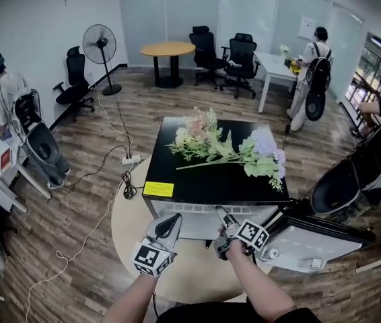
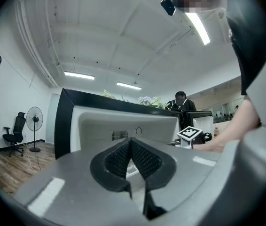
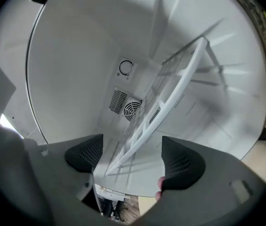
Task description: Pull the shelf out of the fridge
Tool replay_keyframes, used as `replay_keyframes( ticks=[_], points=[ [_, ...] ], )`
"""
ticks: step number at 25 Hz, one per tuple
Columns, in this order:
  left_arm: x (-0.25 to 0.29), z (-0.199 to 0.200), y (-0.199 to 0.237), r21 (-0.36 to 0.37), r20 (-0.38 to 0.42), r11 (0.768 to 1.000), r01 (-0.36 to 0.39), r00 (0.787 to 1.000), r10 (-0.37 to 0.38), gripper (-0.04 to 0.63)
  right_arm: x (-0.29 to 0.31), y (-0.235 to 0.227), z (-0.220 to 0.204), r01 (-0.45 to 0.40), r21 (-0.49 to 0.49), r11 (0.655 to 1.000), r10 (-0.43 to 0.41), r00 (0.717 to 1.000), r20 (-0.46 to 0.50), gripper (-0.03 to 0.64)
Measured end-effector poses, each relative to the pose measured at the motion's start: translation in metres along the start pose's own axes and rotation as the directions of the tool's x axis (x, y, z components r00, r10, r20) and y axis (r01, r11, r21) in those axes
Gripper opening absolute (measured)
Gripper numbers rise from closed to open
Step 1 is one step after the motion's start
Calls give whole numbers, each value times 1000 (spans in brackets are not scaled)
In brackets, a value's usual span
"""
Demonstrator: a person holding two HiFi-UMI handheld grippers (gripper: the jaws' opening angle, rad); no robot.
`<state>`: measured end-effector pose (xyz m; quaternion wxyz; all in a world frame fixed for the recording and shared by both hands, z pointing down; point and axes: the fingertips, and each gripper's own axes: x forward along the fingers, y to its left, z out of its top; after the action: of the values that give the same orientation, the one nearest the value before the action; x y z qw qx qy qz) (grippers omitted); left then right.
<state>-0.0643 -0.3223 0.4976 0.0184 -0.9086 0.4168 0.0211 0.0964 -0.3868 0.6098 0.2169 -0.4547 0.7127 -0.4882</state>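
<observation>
Right tool open, shelf edge between jaws, untouched. Left tool closed, empty, 9 o'clock of right.

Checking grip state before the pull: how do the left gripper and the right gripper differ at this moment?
The left gripper's jaws are together with nothing between them. The right gripper's jaws stand apart, with the near end of the white shelf between them, not pressed. The left gripper hangs outside the front of the fridge, while the right gripper reaches into its opening. Both are hand-held and point toward the fridge.
</observation>
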Motion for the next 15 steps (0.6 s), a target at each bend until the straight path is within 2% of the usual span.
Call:
replay_keyframes(
  ticks=[4, 10, 15],
  points=[
    [-3, -1, 2, 1, -5, 1000, -6, 1000, 6, 0, 14, -1, 8, -21, 78, 997, 19, 1000, 20, 369],
    [-7, -1, 2, 3, -12, 1000, -8, 1000, 8, 0, 23, -6, 16, -38, 172, 984, 30, 998, 49, 234],
    [-7, -3, 1, 2, -16, 1000, -4, 1000, 4, 0, 27, -16, 15, -16, 259, 966, 2, 998, 55, 207]
  ],
)
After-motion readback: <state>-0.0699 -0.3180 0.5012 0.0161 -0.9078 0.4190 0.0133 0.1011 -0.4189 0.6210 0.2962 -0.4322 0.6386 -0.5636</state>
